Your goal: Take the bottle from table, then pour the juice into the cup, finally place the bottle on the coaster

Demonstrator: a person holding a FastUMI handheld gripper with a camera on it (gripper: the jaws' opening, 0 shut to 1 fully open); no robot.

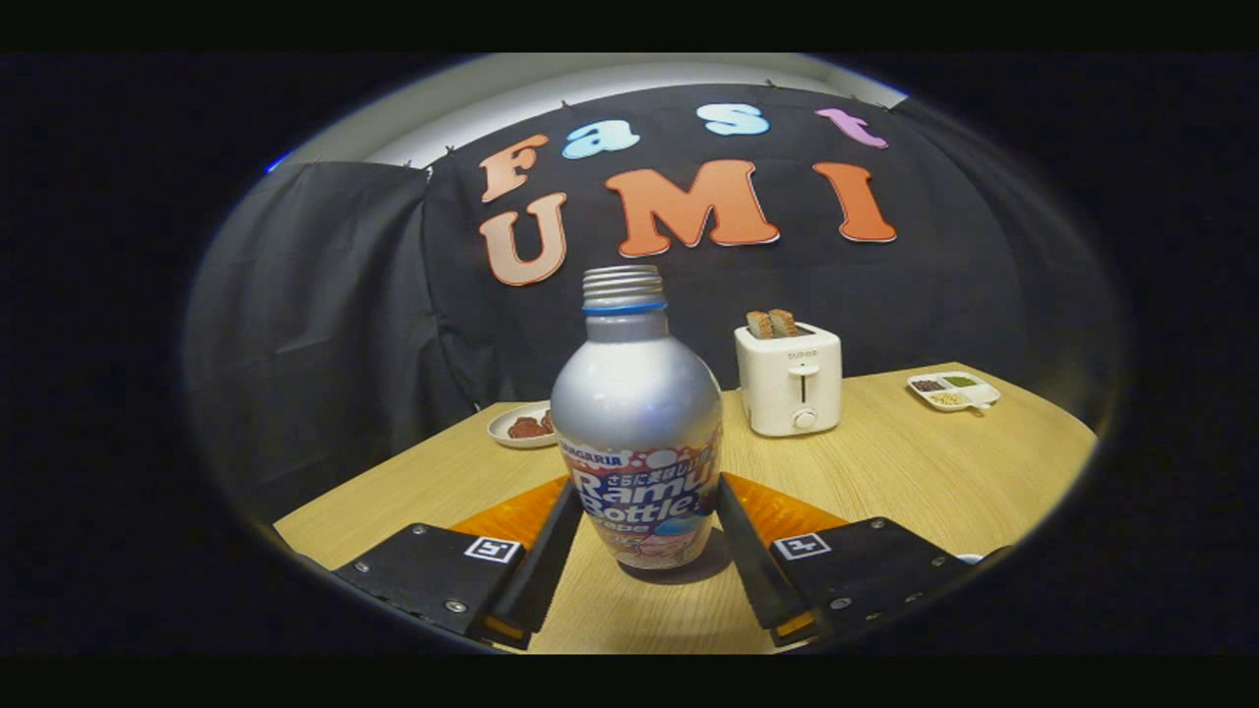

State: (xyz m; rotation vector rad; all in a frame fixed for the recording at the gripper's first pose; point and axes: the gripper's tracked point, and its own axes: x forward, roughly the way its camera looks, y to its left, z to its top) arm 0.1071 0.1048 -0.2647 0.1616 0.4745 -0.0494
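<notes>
On the table, near: silver bottle (636, 413) stands upright on the wooden table (915, 462), cap off, threaded neck bare.
Gripper: gripper (641, 526) is level with the bottle's lower half, one finger on each side of the label; the fingers look to touch or nearly touch its sides, but whether they press cannot be told.
Under the fingers: orange coaster (782, 511) lies flat just behind the bottle, showing on both sides of it.
Far right: white toaster (790, 379) with two slices standing up in it; beyond it to the right, a small divided dish (954, 390).
Far left: plate (521, 425) with brown food.
Step in hand: likely the first one, taking hold of the bottle.
Next move calls for: a firm squeeze on both sides, then a straight lift, kept upright since the neck is open.
Cup: a pale rim (969, 558) beside the right finger may be it; too little shows to tell.
</notes>
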